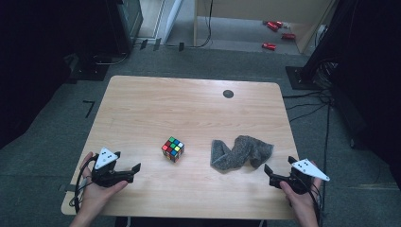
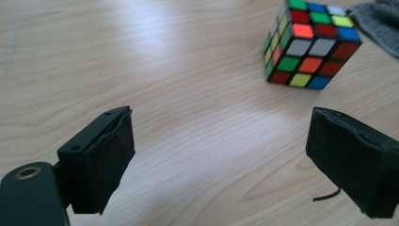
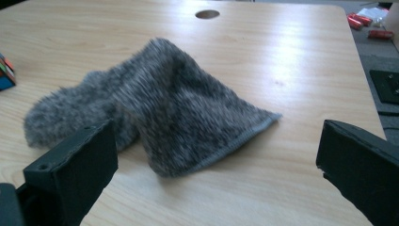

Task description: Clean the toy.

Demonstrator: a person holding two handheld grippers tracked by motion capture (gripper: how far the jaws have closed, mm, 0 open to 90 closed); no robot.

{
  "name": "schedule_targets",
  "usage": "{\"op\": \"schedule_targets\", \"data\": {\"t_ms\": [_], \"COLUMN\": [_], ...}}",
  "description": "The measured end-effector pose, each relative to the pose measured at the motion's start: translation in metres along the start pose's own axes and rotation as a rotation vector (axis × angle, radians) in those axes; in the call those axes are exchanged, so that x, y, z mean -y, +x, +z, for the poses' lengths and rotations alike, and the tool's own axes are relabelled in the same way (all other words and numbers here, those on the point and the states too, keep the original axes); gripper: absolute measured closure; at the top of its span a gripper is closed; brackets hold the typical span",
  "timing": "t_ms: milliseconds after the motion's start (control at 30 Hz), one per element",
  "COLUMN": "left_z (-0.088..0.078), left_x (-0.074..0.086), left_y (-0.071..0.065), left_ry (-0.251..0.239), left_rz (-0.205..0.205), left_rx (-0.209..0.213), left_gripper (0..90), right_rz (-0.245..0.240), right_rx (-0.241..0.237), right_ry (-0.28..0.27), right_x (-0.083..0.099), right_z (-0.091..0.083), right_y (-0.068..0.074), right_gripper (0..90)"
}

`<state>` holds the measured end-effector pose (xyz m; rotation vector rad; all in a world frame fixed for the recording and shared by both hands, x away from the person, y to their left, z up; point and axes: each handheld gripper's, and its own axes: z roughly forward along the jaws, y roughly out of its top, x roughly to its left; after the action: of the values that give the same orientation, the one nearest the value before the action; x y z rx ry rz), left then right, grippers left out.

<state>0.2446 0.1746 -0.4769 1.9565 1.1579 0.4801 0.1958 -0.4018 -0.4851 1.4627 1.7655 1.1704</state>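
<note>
Both grippers sit at the near edge of the table (image 1: 142,104) with nothing between their jaws. I have the left gripper (image 1: 128,173) spread wide, just short of the puzzle cube (image 1: 173,149), which stands well apart from its pads. From the left gripper view the cube (image 2: 308,44) is cut off at the top edge, and a grey corner of the cloth (image 2: 379,23) just beyond it runs out of frame.

I have the right gripper (image 1: 279,170) spread wide too, near the grey fuzzy cloth (image 1: 241,152), not touching it. The cloth (image 3: 160,108) lies crumpled beside the cube, on the cube's right. Its folds hide the table under them, and I cannot make out how many layers it has.
</note>
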Motion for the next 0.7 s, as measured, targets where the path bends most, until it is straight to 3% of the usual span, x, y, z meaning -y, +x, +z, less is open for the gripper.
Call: {"op": "schedule_targets", "data": {"t_ms": [333, 533, 700], "left_z": [-0.012, -0.018, -0.017], "left_x": [0.027, 0.040, 0.049], "left_y": [0.030, 0.039, 0.046], "left_ry": [0.036, 0.041, 0.070], "left_rz": [-0.062, -0.078, -0.097], "left_rx": [-0.044, -0.087, -0.121], "left_gripper": [9.3, 9.6, 9.6], "right_rz": [0.005, 0.019, 0.030], "right_rx": [0.035, 0.052, 0.097], "right_ry": [0.053, 0.096, 0.158], "right_x": [0.018, 0.029, 0.037], "right_z": [-0.003, -0.001, 0.002], "right_y": [-0.017, -0.026, -0.032], "right_gripper": [0.0, 0.0, 0.0]}}
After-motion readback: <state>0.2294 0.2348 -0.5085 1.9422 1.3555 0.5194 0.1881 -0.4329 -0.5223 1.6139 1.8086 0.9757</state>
